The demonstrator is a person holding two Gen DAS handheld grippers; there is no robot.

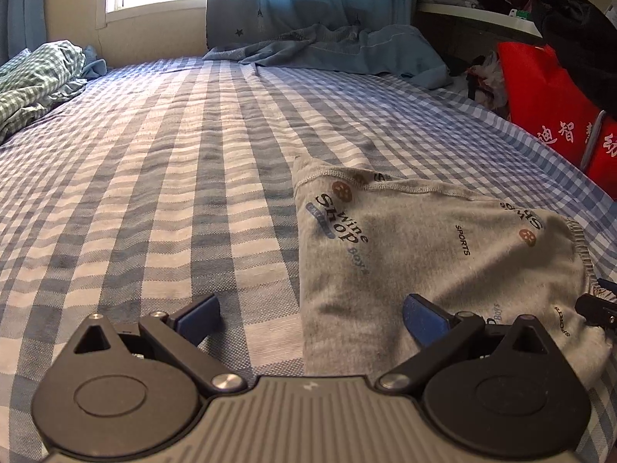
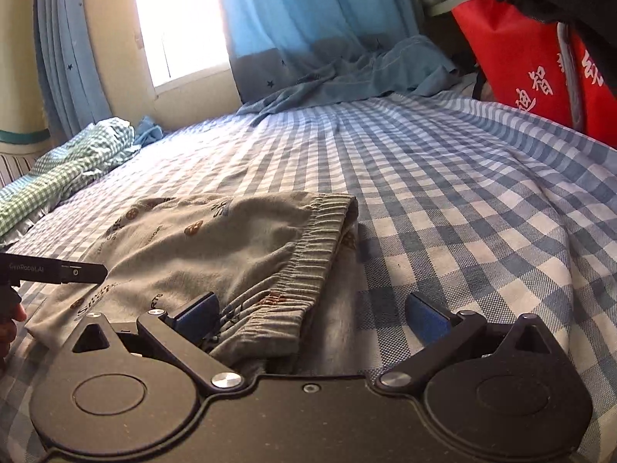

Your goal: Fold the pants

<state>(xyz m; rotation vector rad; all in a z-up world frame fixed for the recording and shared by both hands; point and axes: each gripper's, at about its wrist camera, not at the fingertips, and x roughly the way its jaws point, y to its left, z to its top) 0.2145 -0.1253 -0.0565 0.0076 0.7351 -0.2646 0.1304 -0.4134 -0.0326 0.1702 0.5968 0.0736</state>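
Pants (image 1: 435, 258) folded on checked bed (image 1: 173, 177), near edge hidden; left gripper (image 1: 312, 314), right gripper (image 2: 312, 314) spread, empty.

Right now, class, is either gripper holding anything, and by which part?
Nothing is held: the left gripper and right gripper are both open beside the folded grey printed pants.

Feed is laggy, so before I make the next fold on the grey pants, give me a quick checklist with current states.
1. Left tool open: ok.
2. Right tool open: ok.
3. Neither tool clamps fabric: ok.
4. Grey pants lie folded on the checked bedsheet: ok.
5. Elastic waistband visible near the right tool, reachable: ok.
6. Layers aligned underneath: cannot tell.
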